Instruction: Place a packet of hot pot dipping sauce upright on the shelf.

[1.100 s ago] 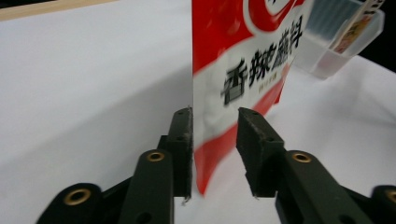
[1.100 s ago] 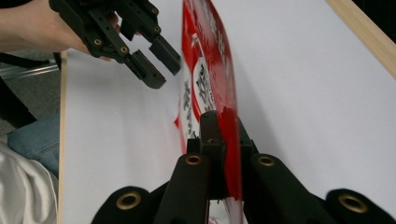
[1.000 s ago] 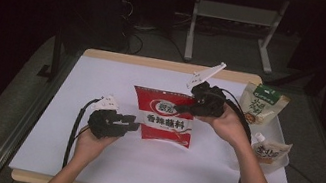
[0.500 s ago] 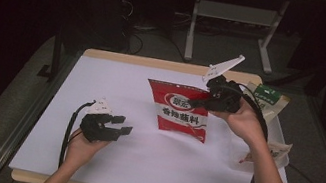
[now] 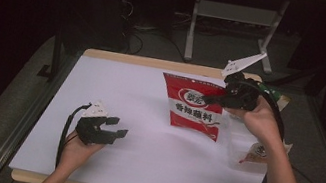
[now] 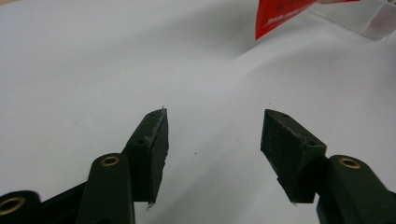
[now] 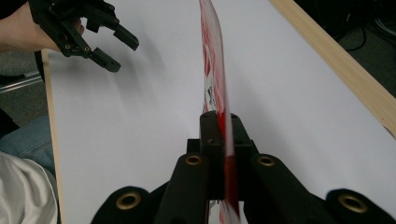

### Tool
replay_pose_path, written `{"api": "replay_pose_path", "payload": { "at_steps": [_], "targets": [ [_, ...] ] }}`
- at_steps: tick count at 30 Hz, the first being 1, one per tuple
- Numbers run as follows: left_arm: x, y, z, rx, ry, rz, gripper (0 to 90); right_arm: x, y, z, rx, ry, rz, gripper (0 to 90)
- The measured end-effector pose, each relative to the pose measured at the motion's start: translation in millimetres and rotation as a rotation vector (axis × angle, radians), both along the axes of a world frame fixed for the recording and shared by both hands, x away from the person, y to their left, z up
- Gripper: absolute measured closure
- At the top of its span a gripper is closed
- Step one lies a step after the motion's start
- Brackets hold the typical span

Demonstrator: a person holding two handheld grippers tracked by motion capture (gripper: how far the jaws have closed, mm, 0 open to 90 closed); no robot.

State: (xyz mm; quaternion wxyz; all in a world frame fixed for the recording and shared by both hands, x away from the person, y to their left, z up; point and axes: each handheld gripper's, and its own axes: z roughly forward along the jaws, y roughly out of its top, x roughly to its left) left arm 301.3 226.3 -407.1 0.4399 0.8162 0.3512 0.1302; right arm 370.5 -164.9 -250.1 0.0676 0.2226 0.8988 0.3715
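while it is held off the white table (image 5: pixel 137 168) at its right edge, the red sachet (image 5: pixel 193 108) is shown flat and glossy, white chinese characters printed across it. it is clamped by the right gripper (image 5: pixel 215 100). the left gripper (image 5: pixel 119 127) is spread, holding nothing.

A table (image 5: pixel 106 56) with a pale wooden rim stands on a dark metal frame, its top covered almost edge to edge by a white sheet (image 5: pixel 138 102); the wood shows as a thin border along the far and near edges. At the right side of the sheet rests a clear plastic container (image 5: pixel 240 158) with a small printed packet (image 5: pixel 258 151) in or on it, which of the two cannot be told. At the far right corner part of a green-topped packet (image 5: pixel 279 98) lies at the table edge. The rest of the sheet carries only soft shadows.
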Motion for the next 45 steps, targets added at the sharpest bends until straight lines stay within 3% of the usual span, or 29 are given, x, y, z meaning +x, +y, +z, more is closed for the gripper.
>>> {"api": "replay_pose_path", "payload": {
  "at_steps": [12,19,27,36,45],
  "targets": [
    [-5.8,10.9,-8.9,0.007,0.020,0.018,36.0,-3.6,-36.4,27.6,0.009,-0.036,-0.064,88.9],
    [-10.1,15.3,-12.9,0.012,0.026,0.022,34.9,-7.7,-72.4,41.0,0.010,-0.055,-0.136,88.9],
    [-13.8,16.0,-15.1,0.009,0.024,0.022,33.8,-12.8,-111.4,46.3,0.020,-0.067,-0.201,88.9],
    [-15.9,17.2,-18.4,0.006,0.025,0.023,33.1,-17.7,-148.3,45.0,0.026,-0.077,-0.251,88.9],
    [-16.7,21.7,-20.5,-0.009,0.027,0.043,32.7,-16.7,-174.6,22.4,0.028,-0.016,-0.266,88.8]
  ]
}}
